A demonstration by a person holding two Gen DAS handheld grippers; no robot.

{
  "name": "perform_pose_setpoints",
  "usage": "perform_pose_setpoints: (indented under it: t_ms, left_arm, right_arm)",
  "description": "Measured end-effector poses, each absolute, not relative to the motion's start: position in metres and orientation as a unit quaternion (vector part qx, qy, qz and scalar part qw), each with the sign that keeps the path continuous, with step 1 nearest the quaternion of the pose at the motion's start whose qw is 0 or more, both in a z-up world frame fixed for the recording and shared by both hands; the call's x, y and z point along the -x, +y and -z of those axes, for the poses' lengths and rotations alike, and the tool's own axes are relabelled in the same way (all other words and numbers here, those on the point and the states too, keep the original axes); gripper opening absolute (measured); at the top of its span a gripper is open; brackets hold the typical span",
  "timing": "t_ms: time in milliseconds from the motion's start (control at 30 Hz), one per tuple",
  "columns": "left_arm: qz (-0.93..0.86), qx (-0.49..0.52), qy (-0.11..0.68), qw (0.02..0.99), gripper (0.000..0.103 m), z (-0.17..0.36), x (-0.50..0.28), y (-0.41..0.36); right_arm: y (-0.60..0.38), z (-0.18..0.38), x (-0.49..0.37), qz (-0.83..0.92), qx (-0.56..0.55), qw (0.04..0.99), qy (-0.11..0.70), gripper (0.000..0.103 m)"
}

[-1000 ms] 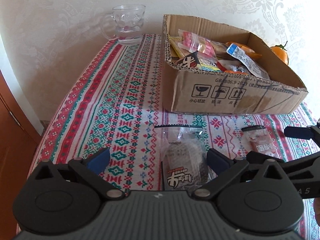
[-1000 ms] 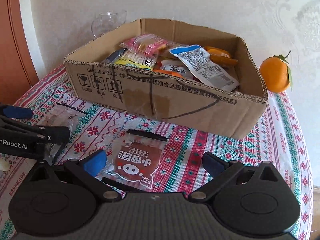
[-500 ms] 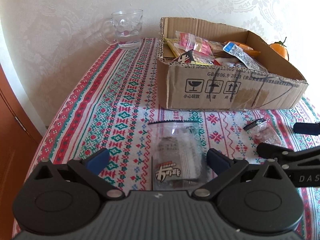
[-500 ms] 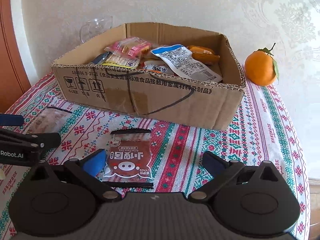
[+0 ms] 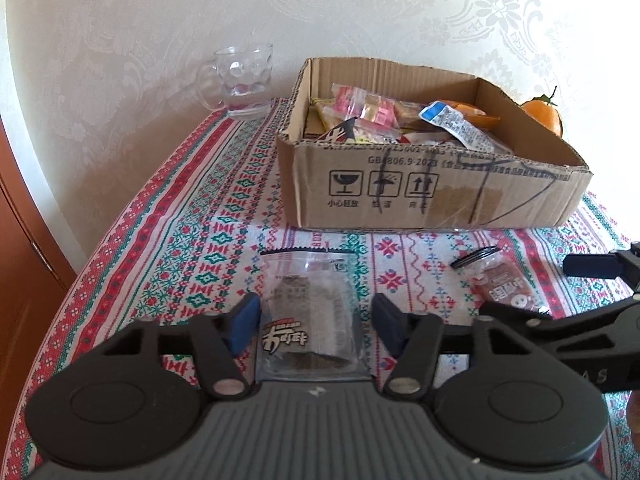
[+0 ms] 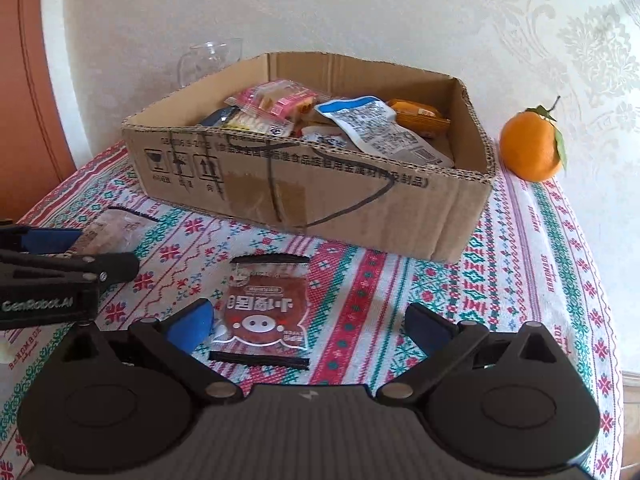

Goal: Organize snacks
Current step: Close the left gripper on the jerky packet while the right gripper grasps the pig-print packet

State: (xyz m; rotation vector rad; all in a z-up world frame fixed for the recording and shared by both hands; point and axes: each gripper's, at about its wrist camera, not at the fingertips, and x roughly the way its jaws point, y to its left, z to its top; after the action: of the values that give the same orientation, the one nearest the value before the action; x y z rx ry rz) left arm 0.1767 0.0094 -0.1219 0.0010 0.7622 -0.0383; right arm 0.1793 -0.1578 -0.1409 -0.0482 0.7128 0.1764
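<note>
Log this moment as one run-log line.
left gripper: closing around clear snack packet | right gripper: open over pig snack packet | cardboard box: holds snacks

- The clear snack packet [image 5: 310, 320] runs under the left gripper's [image 5: 314, 322] body, so its near edge is hidden; whether the blue pads touch its sides cannot be told.
- The glass mug [image 6: 212, 60] shows only its rim above the cardboard box [image 6: 320, 196] in the right wrist view.
- The orange [image 5: 542, 114] is half hidden behind the box wall in the left wrist view.
- The lower packets in the box are buried under the upper ones; their print is too small to read.
- The right gripper [image 5: 588, 284] is cut off by the left view's right edge.
</note>
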Motion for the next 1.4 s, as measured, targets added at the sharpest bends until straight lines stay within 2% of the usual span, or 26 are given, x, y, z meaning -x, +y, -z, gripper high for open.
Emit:
perform_pose_setpoints:
  t_ms: [33,133,333,400,533,667,1400]
  left_arm:
    - [0.019,-0.001,0.371,0.928,0.056,0.122,-0.177,0.009]
    - [0.018,0.0,0.37,0.929,0.054,0.121,-0.178,0.01]
    - [0.018,0.0,0.37,0.929,0.054,0.122,-0.178,0.01]
    - [0.019,-0.001,0.371,0.929,0.054,0.122,-0.179,0.01]
    - [0.023,-0.003,0.371,0.928,0.052,0.121,-0.179,0.011]
    - [0.031,-0.006,0.374,0.927,0.046,0.12,-0.179,0.012]
    - [0.106,-0.038,0.397,0.911,0.045,0.093,-0.162,0.017]
  right_arm:
    - [-0.156,0.141,-0.178,-0.092,0.027,0.934,0.345,0.102]
    - [-0.152,0.14,-0.175,-0.109,0.034,0.935,0.336,0.091]
    - [-0.145,0.137,-0.176,-0.115,0.037,0.937,0.329,0.072]
    - [-0.143,0.135,-0.175,-0.114,0.039,0.937,0.327,0.052]
    - [-0.14,0.133,-0.174,-0.106,0.046,0.937,0.33,0.05]
    - [-0.139,0.131,-0.172,-0.104,0.051,0.937,0.33,0.05]
    - [-0.151,0.092,-0.146,-0.134,0.059,0.939,0.312,0.05]
